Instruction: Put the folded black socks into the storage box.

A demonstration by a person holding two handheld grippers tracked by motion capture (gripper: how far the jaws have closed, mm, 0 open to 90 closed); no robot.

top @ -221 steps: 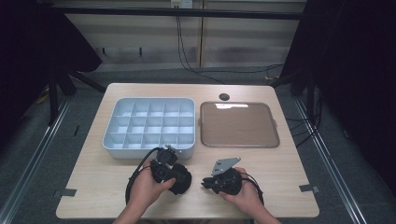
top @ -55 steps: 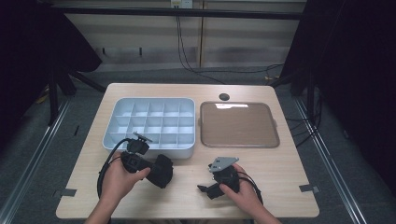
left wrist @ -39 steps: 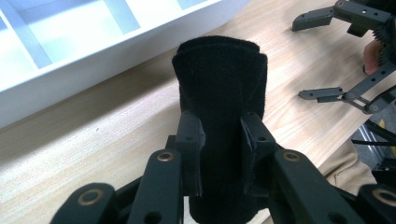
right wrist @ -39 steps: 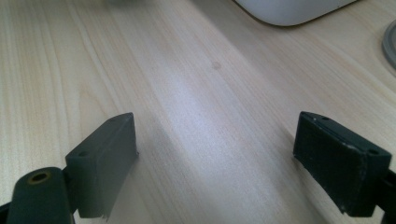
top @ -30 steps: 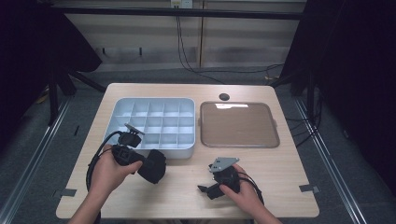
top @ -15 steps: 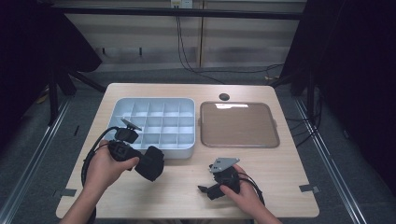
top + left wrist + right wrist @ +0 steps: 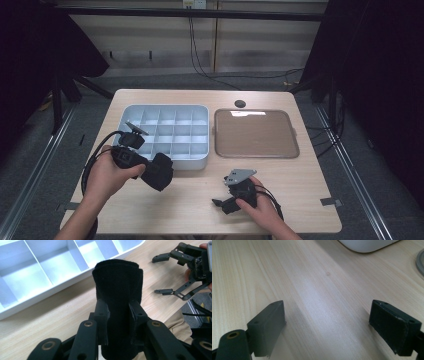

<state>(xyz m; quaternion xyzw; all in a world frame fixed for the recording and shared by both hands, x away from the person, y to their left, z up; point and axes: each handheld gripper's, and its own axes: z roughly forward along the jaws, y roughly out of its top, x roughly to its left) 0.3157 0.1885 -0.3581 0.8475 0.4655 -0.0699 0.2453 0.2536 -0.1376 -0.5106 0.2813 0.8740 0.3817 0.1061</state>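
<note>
Two black jaws of the left gripper [image 7: 117, 315] are clamped on a black cloth roll [image 7: 118, 290], pressing it from both sides so that its rounded end sticks out past their tips. In the high view the same left gripper [image 7: 150, 169] holds the roll [image 7: 158, 171] in the air over the near left part of the wooden table [image 7: 200, 205], just in front of the near edge of the pale blue divided tray [image 7: 165, 131]. The left hand [image 7: 107, 175] grips the tool from behind, with its cable looping to the left.

The right gripper [image 7: 327, 327] has its jaws spread wide with nothing between them, low over bare wood; in the high view this right gripper [image 7: 222, 200] sits near the front edge of the table in the right hand [image 7: 260, 210].

Beyond both, a brown flat tray [image 7: 256, 133] lies just beside the divided tray on its right, and a small dark round disc [image 7: 240, 103] lies behind it.
</note>
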